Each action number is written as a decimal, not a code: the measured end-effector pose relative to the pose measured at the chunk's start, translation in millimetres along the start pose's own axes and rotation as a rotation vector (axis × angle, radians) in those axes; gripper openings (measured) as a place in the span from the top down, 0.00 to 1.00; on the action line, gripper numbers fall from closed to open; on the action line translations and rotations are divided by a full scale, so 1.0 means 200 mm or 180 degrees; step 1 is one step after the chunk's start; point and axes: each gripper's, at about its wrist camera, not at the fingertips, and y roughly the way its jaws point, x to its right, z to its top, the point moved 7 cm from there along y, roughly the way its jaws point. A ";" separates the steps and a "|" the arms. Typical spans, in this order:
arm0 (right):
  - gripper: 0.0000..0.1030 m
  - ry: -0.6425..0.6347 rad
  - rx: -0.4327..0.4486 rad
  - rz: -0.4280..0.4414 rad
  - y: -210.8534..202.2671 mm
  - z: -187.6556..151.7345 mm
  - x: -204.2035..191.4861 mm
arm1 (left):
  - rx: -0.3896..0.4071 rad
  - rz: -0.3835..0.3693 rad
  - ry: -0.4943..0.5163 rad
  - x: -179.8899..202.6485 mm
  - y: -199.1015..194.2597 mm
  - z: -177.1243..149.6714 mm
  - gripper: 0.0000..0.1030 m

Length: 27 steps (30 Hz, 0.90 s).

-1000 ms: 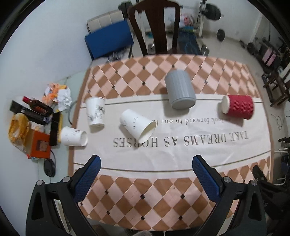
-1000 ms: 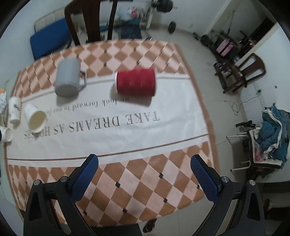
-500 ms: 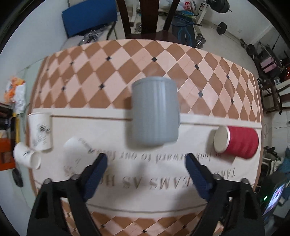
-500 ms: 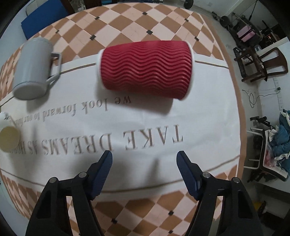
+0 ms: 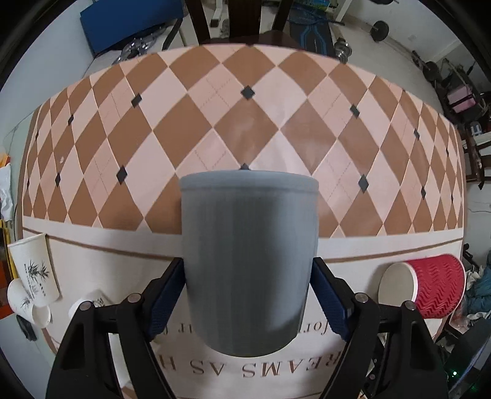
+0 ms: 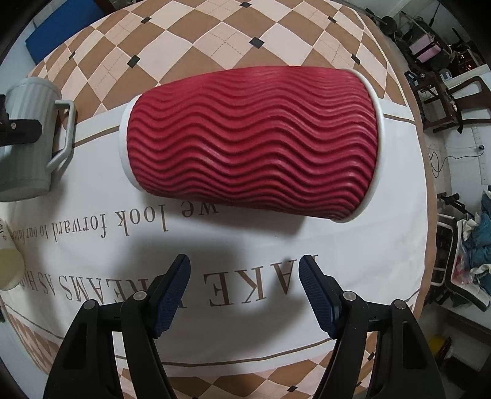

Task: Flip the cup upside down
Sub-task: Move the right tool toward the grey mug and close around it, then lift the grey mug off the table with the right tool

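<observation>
A grey ribbed mug (image 5: 248,264) lies on its side on the tablecloth, and my left gripper (image 5: 248,291) has its blue pads against both sides of it. The mug and its handle also show in the right wrist view (image 6: 29,135). A red wavy paper cup (image 6: 251,141) lies on its side just ahead of my right gripper (image 6: 244,276), which is open and empty, with the cup beyond the fingertips. The red cup also shows at the right of the left wrist view (image 5: 429,288).
Three white paper cups (image 5: 33,276) sit at the table's left edge, one standing, two lying. A dark wooden chair (image 5: 236,21) stands behind the table. Clutter and furniture fill the floor to the right (image 6: 460,92). The checked tablecloth (image 5: 245,122) stretches beyond the mug.
Both grippers have moved down and forward toward the table. The left gripper has narrowed around the grey mug. The right gripper has narrowed and come close to the red cup.
</observation>
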 end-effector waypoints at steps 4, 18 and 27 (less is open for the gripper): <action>0.27 0.0015 0.0009 0.0010 -0.02 0.00 0.02 | 0.0134 0.0020 0.0063 -0.02 -0.03 -0.03 0.23; 0.27 0.0202 0.0228 0.0137 -0.28 -0.30 0.16 | 0.0447 -0.0198 0.0231 -0.01 -0.44 -0.36 0.23; 0.27 0.0373 0.0314 0.0001 -0.37 -0.71 0.22 | 0.0343 -0.0488 0.0267 -0.01 -0.47 -0.84 0.23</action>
